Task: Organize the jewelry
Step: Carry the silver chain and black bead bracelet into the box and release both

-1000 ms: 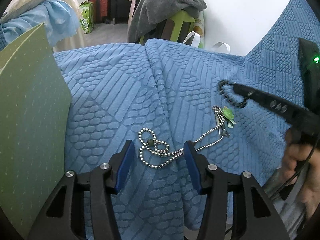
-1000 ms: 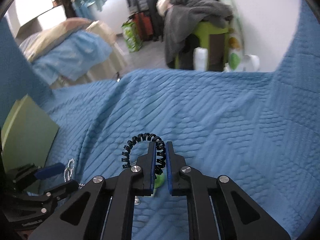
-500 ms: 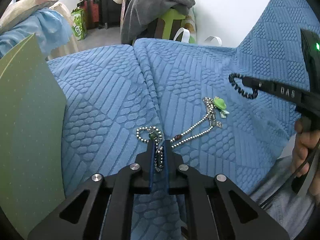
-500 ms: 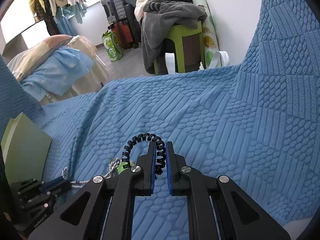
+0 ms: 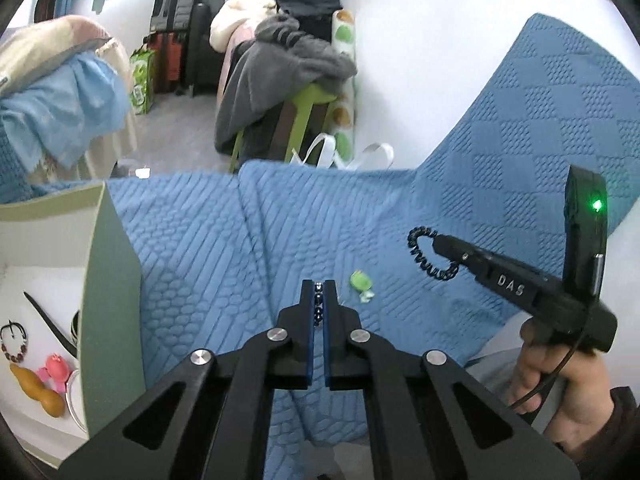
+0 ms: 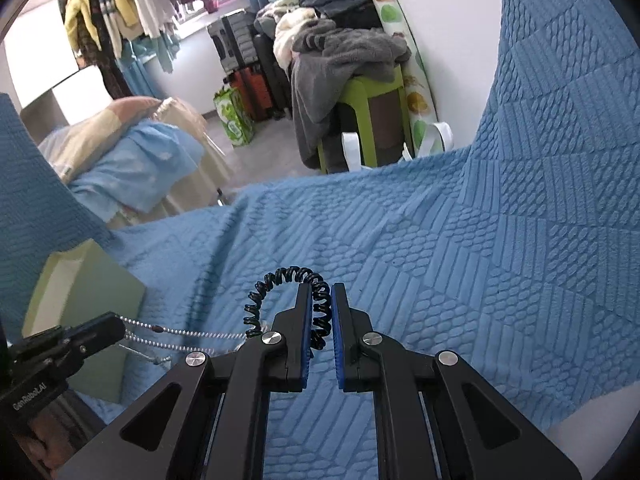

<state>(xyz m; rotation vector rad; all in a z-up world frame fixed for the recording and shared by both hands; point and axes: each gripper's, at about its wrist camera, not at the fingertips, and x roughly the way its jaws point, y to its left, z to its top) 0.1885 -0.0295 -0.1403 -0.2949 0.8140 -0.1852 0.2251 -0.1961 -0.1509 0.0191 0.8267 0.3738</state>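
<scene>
We log the green box as our landmark, standing open at the left edge of the blue textured cover. Already inside the box, by our count: a dark beaded bracelet, a pink figure, an amber gourd-shaped piece, a dark stick-like item and part of a metal ring. In transit, item one: the silver bead chain, pinched in the left gripper, whose jaws have just been closing and now stand clenched on the beads; in the right wrist view the chain runs taut from that gripper's tip, just right of the box, toward the right gripper. Its green charm shows to the right of the left gripper's tip, farther from the box; whether it hangs or rests on the cover we cannot tell. In transit, item two: the black spiral hair tie, clamped between the blue pads of the right gripper, held above the cover well right of the box. We judge the task partly done: several pieces are stowed, and both held pieces remain to be carried over the box wall and set down inside. No other loose jewelry shows on the cover.
</scene>
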